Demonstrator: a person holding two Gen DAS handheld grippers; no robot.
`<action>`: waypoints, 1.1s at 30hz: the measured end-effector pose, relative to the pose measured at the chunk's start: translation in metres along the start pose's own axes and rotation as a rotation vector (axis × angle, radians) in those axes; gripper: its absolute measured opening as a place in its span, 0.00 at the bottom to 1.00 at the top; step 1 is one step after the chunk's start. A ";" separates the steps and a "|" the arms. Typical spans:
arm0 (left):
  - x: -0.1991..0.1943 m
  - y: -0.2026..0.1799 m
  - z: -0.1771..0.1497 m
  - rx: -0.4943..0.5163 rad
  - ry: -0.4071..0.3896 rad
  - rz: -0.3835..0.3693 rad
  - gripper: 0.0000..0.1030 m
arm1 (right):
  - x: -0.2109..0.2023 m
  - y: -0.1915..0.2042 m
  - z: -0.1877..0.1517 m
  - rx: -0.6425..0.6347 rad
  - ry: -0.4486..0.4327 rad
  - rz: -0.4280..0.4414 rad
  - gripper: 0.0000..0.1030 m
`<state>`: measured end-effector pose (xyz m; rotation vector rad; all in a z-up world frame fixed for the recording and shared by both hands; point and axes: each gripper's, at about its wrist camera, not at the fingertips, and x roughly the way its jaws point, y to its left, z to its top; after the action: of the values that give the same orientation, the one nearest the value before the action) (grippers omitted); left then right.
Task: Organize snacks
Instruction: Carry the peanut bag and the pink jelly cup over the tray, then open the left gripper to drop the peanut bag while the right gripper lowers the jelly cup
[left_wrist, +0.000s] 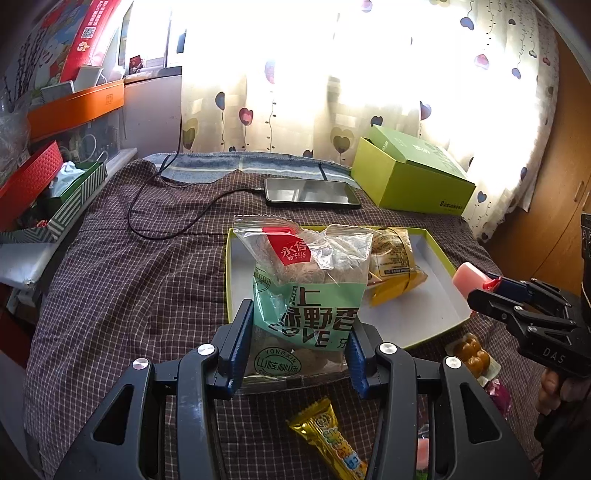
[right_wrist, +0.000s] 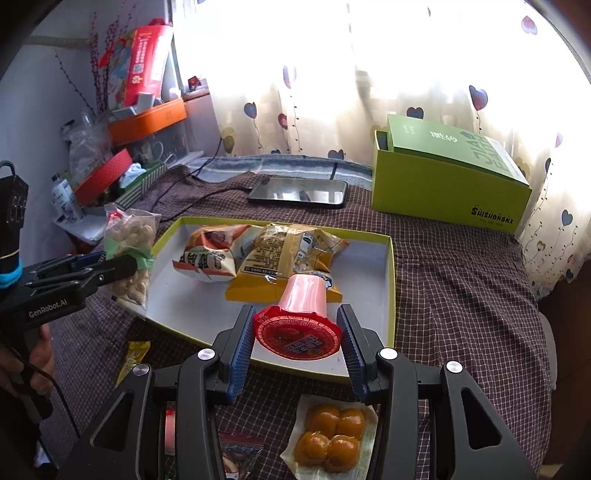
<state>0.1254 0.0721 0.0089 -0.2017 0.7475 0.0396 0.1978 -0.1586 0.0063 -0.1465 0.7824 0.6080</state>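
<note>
Both tools loaded, tray straight ahead of each.

Left wrist view: my left tool (left_wrist: 297, 343) clamps the walnut bag (left_wrist: 306, 291) upright by its lower sides, long axis pointing up and away; the green-rimmed tray (left_wrist: 439, 314) lies just beyond it on the bed, its near-left corner closest. Right wrist view: my right tool (right_wrist: 297, 336) grips the pink jelly cup (right_wrist: 301, 314) at its red lid, cup body pointing forward over the tray's near edge, just short of the yellow packet (right_wrist: 284, 262); the right hand is nearer.
</note>
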 end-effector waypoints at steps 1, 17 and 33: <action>0.002 0.001 0.001 0.001 0.001 0.002 0.45 | 0.004 -0.003 0.000 0.004 0.006 -0.003 0.42; 0.046 0.010 0.021 0.015 0.042 0.055 0.45 | 0.045 -0.027 0.013 -0.018 0.035 -0.052 0.42; 0.051 0.016 0.030 0.008 -0.009 0.068 0.50 | 0.046 -0.027 0.014 -0.067 0.018 -0.064 0.45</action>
<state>0.1814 0.0919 -0.0068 -0.1681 0.7456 0.1015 0.2466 -0.1552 -0.0186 -0.2374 0.7723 0.5731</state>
